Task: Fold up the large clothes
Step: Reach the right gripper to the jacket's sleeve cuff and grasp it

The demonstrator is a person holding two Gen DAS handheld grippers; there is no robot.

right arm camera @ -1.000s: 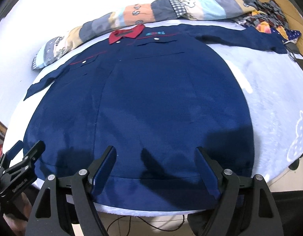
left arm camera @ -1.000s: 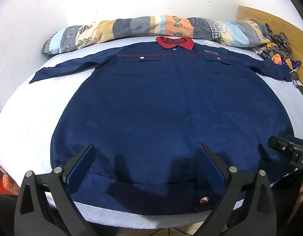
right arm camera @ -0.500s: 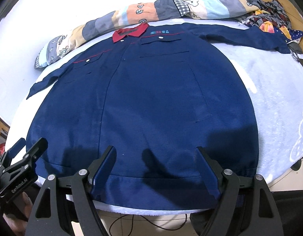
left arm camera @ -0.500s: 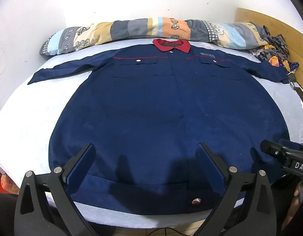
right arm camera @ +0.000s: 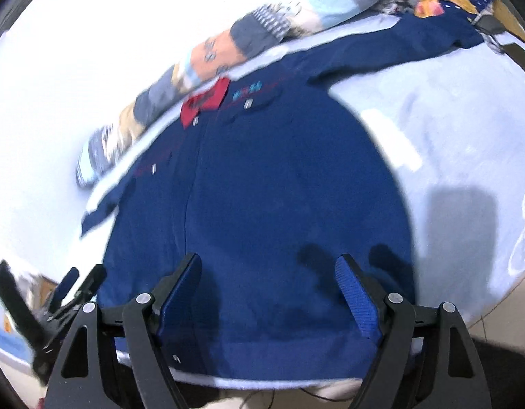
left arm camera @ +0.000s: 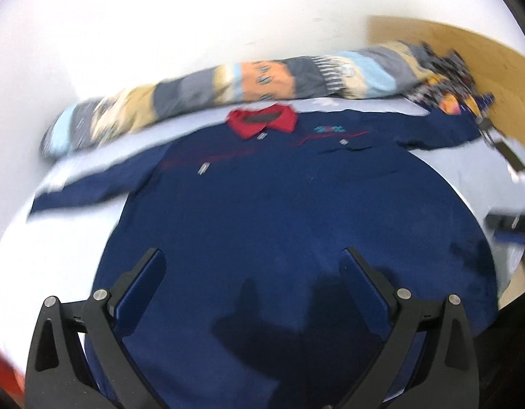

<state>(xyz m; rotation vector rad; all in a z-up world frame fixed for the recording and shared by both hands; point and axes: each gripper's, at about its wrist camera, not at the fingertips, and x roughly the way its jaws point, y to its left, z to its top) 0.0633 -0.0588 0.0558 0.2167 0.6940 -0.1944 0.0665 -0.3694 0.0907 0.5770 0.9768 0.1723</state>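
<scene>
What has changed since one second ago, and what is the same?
Both the left gripper and the right gripper have moved forward over the navy jacket, and the views now blur from motion. Both remain open and hold nothing. The jacket still lies flat with its sleeves spread.

A navy jacket with a red collar lies flat, front up, sleeves spread.

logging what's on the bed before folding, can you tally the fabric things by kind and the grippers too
jacket, navy with red collar, spread flat: 1
rolled patchwork quilt behind the collar: 1
patterned cloth heap by the far sleeve: 1
hand-held grippers, left and right, both open over the hem: 2
total: 5
</scene>
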